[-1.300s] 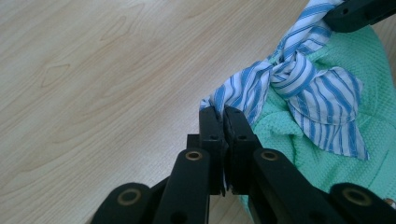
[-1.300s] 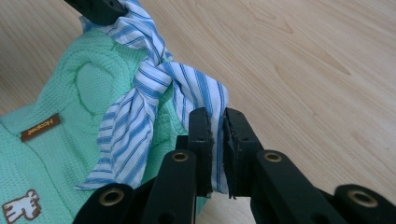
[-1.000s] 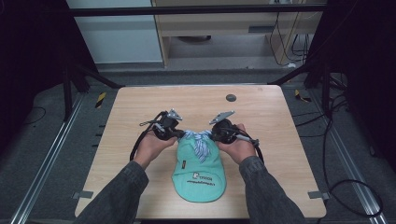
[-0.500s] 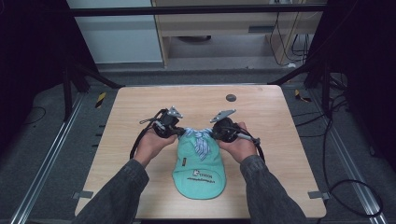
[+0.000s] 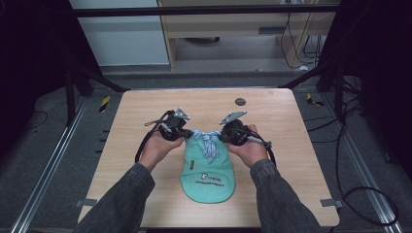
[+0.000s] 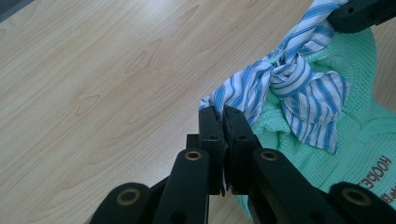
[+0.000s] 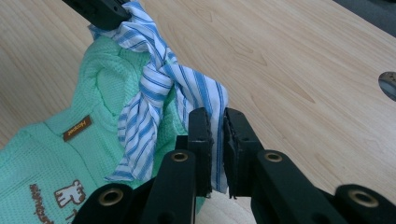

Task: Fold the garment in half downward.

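wooden table (image 5: 145, 116), dark round disc (image 5: 240, 101)

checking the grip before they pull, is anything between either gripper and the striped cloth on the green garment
Nothing visible. The left gripper is shut on one end of the blue-and-white striped cloth tie, the right gripper on its other end, directly on fabric atop the mint-green knitted garment.

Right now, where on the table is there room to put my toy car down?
The table is bare along its far edge, apart from a small dark disc near the middle of that edge. Wide bare strips also run down both sides, outside the forearms. The middle is crowded: the green garment lies there, with the left tongs and right tongs pinching its striped tie.
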`<state>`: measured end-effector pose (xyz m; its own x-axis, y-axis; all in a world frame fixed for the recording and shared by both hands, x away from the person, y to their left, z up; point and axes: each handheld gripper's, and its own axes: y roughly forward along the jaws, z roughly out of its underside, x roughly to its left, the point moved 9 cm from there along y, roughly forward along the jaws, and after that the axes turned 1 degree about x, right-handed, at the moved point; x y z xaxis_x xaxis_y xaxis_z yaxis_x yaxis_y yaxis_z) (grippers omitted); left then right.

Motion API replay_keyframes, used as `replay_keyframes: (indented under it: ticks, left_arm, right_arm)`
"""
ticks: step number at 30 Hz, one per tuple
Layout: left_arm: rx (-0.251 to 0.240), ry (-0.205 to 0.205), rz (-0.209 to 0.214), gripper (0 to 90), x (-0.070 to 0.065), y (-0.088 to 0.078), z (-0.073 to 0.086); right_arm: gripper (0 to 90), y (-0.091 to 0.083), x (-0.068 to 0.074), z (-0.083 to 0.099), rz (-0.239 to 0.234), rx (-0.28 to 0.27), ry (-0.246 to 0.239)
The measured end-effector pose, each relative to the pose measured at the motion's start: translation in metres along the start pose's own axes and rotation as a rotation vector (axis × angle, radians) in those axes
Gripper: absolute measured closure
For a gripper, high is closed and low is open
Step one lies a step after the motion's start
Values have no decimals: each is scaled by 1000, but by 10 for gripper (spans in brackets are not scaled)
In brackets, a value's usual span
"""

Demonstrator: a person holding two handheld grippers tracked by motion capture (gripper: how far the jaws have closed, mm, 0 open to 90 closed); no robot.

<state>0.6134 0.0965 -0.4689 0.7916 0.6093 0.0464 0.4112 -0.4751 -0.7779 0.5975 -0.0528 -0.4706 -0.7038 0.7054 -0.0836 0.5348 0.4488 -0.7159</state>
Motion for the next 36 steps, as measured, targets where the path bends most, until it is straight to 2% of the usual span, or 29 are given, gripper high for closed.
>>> replay_keyframes:
  ticks: [26,36]
  left_arm:
    - [-26,-7,-9,873,4,-4,-12]
    - [-28,18,-17,874,4,-10,-20]
  right_arm:
    - [821,0,-10,-8,28,-14,8]
    - [820,-5,-14,-12,38,-25,-1]
